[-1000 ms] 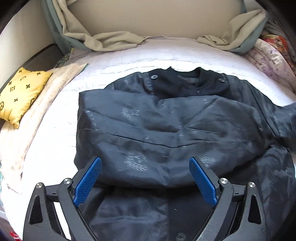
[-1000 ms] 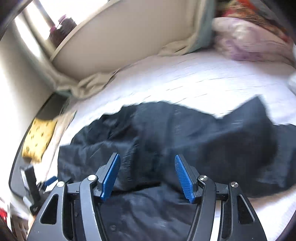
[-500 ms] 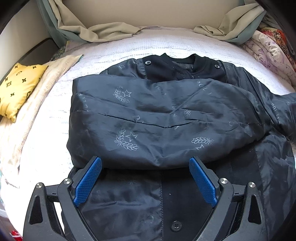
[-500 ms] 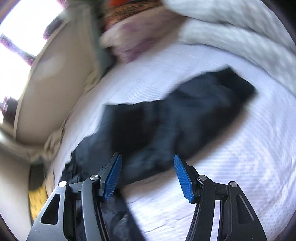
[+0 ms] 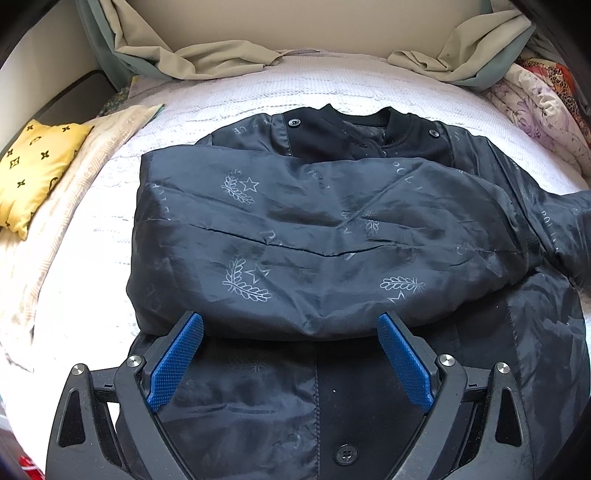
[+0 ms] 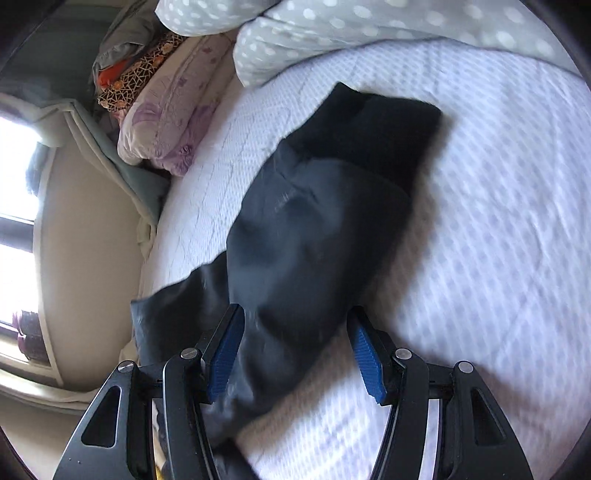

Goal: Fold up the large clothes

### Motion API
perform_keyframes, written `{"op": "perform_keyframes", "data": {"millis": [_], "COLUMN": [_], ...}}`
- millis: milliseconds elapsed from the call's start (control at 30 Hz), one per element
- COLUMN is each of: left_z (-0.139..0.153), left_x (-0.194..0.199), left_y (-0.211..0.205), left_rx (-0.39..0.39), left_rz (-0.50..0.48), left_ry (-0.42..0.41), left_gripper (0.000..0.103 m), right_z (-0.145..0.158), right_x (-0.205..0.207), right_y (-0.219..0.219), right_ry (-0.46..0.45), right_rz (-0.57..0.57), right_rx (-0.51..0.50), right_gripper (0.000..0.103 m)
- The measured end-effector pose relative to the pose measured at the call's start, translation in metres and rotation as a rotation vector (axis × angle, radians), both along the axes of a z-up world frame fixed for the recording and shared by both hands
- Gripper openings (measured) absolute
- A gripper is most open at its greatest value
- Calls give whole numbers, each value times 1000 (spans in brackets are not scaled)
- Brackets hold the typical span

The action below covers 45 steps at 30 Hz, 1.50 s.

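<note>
The dark navy satin jacket with pale printed laurel-and-star motifs is laid face-up on the white textured bed cover, its black ribbed collar at the far end from the left gripper and one sleeve folded across the chest just ahead of the blue pads. Compared with half a second ago, almost nothing has been altered in the left wrist view: the folded sleeve is seen in the same place, and the left gripper is kept spread wide and empty above the lower front of the jacket, with the black button between and below its fingers. The change has been made on the other side. The right gripper has been swung round and brought closer to the other, still unfolded sleeve, whose black ribbed cuff is stretched out far ahead of the fingers on the bed cover; the sleeve's nearer part now lies between the spread blue pads, and whether it is touched by them cannot be told because of the blur. The jaws are parted and nothing is pinched. It is judged that the first sleeve fold is finished and that the second sleeve is being lined up for a grasp, to be carried across the chest. Further out, a yellow patterned cushion lies far to the left of the left gripper, and a lilac floral quilt and a grey dotted pillow are seen beyond the cuff.
</note>
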<state>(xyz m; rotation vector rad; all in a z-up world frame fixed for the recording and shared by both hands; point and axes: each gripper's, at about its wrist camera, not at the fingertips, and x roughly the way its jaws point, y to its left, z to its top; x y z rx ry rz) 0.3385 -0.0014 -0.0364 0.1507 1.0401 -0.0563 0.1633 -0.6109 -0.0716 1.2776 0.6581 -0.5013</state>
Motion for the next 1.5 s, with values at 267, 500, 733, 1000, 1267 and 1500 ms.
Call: {"op": "perform_keyframes", "data": {"millis": [267,500,733,1000,1267,1500], "left_z": [6,15,29,43,57,67], "left_x": [3,2,-1,-3,1,2], "left_y": [14,23,30,41,64,80], "left_rx": [-21,-40,-53,-49,-84,-107], "left_rz": [40,65,84,117,180,237], "left_ry": [0,-15,-52,-88,-110,-126], "left_gripper": [97,97,97,97,97,97], "right_z": [-2,31,138,232,234,175], "right_x": [24,20,38,76,127,158], "right_y": [-2,5,69,199,331,450], "right_ry": [43,23,14,-94,-129,-39], "right_rz": [53,93,227,443,783,1083], "right_rx": [-121,-237,-662,-1012,-1193,-1260], "right_gripper": [28,11,10,9,9,8]}}
